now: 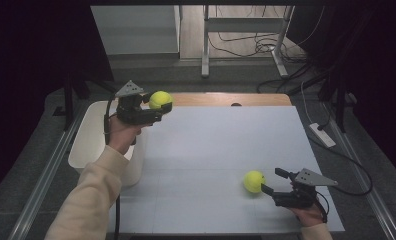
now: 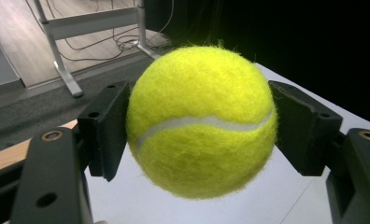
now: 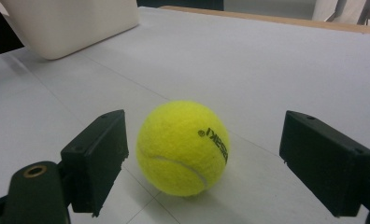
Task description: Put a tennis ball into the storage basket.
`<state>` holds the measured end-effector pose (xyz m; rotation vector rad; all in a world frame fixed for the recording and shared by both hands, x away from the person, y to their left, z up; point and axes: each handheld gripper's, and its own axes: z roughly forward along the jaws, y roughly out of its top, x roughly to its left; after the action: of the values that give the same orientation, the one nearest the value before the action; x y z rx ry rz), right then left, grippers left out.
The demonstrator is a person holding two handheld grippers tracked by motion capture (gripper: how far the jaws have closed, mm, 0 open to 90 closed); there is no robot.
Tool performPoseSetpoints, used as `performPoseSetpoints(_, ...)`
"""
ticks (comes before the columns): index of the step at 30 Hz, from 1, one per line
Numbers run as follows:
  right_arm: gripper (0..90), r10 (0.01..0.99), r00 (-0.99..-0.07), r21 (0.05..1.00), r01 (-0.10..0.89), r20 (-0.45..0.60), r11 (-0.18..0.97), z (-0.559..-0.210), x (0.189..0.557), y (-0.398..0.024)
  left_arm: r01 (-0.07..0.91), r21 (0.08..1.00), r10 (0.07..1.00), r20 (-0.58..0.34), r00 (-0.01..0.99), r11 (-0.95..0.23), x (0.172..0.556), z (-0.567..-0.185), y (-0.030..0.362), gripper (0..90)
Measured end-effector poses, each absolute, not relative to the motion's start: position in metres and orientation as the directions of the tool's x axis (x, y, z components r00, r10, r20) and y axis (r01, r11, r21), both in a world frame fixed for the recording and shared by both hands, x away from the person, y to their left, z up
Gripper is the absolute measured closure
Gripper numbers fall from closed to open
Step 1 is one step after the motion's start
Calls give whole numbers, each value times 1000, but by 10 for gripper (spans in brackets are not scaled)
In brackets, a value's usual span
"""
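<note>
Two yellow tennis balls are in play. My left gripper (image 1: 158, 106) is shut on one ball (image 1: 160, 99), held in the air above the table's far left corner, just right of the white bin. In the left gripper view that ball (image 2: 202, 121) sits squeezed between both black pads (image 2: 106, 130). The other ball (image 1: 254, 181) rests on the white table near the front right. My right gripper (image 1: 272, 182) is open, its jaws spread wide on either side of that ball (image 3: 183, 147) without touching it.
A white bin (image 1: 93, 145) stands off the table's left edge, and its wall (image 3: 71, 23) appears far off in the right gripper view. The white table top (image 1: 221, 145) has a wooden strip at its far edge. Cables and a metal frame lie on the floor beyond.
</note>
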<state>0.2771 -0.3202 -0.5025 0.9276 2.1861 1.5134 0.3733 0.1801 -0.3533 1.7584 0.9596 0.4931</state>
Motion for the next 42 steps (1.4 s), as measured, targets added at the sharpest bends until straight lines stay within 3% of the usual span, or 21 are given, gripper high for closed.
performPoseSetpoints(42, 155, 672, -734, 919, 326, 97, 223, -503, 277, -320, 404, 906, 865, -100, 491, -125, 371, -355, 226, 271)
